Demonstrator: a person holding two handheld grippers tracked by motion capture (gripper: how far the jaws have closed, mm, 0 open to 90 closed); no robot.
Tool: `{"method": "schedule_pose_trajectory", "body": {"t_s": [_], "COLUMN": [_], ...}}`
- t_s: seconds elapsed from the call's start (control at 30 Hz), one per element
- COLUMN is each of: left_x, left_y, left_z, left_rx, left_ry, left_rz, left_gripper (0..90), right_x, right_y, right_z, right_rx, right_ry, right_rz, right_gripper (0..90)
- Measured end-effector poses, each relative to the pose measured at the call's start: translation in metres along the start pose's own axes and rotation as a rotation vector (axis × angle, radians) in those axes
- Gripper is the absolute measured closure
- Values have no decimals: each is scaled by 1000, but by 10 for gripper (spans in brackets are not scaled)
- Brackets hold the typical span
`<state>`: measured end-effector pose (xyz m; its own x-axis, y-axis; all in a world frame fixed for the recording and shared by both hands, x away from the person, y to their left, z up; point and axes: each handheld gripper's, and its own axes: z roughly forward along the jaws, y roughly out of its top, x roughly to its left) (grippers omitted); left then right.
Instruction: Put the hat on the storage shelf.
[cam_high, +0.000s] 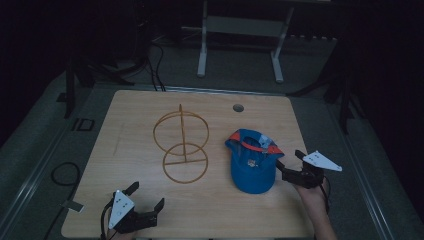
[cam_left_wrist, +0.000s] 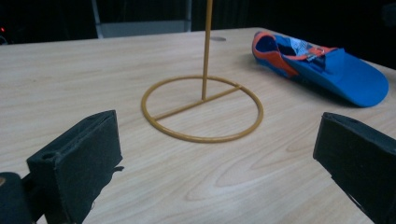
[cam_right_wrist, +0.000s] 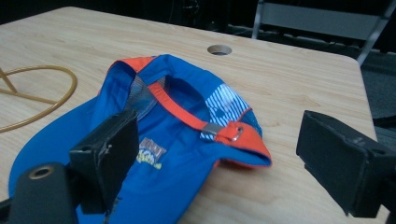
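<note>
From above, a pale wooden table (cam_high: 130, 115) with rounded corners sits in a dark room on grey carpet. A round cable hole (cam_high: 238, 107) pierces the tabletop near its far edge. Beyond the table a white frame (cam_high: 240, 37) stands on the floor, and black cables (cam_high: 155, 70) trail across the carpet at the far left. A yellow wire stand (cam_high: 181, 145), made of an upright ring on a post over a flat ring base, stands near the table's middle. A blue cap (cam_high: 252, 161) with orange trim lies upside down to its right. The left gripper (cam_high: 146, 196) rests at the near edge with its jaws spread wide and nothing between them. The right gripper (cam_high: 289, 160), held in a hand (cam_high: 312, 192), has its jaws parted at the cap's right side.

In the left gripper view, the stand's base (cam_left_wrist: 201, 108) lies flat on the wood grain ahead of the two spread jaws, and the cap (cam_left_wrist: 327, 70) lies at the far right. Darkness backs the table's far edge.

In the right gripper view, the cap (cam_right_wrist: 182, 135) lies crown down. The gripper's left jaw is over the cap's fabric and its right jaw stands apart over bare wood, clasping nothing. The hole (cam_right_wrist: 219, 49) shows beyond, and part of the ring (cam_right_wrist: 46, 95) at left.
</note>
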<state>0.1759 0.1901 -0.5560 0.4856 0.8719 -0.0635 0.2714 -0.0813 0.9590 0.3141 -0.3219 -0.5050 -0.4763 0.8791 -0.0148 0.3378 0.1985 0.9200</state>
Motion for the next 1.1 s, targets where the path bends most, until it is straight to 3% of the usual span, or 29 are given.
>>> {"method": "schedule_pose_trajectory", "body": {"t_s": [0.03,0.13,0.23,0.3,0.37,0.67,0.87,1.1], "left_x": [0,0,-1,-2,-3,-3,-3,-2], "left_y": [0,0,0,-1,-1,-1,-1,-1], "left_z": [-1,-1,-1,-1,0,-1,-1,-2], "left_rx": [-2,9,28,34,38,34,29,30], "left_ry": [-17,-25,-26,-23,-23,-28,-34,-33], "left_rz": [0,6,29,33,44,46,45,47], "left_gripper": [11,11,11,11,11,11,11,11], "right_x": [0,0,-2,-2,-3,-8,-12,-17], "right_y": [2,8,16,20,22,38,39,36], "right_z": [3,11,25,31,34,66,81,110], "right_rx": [0,13,22,32,36,77,104,167], "right_ry": [14,17,52,32,48,31,20,-1], "right_rz": [6,-2,-10,-20,-23,-41,-33,-14], "right_gripper": [130,130,131,137,143,227,237,270]}}
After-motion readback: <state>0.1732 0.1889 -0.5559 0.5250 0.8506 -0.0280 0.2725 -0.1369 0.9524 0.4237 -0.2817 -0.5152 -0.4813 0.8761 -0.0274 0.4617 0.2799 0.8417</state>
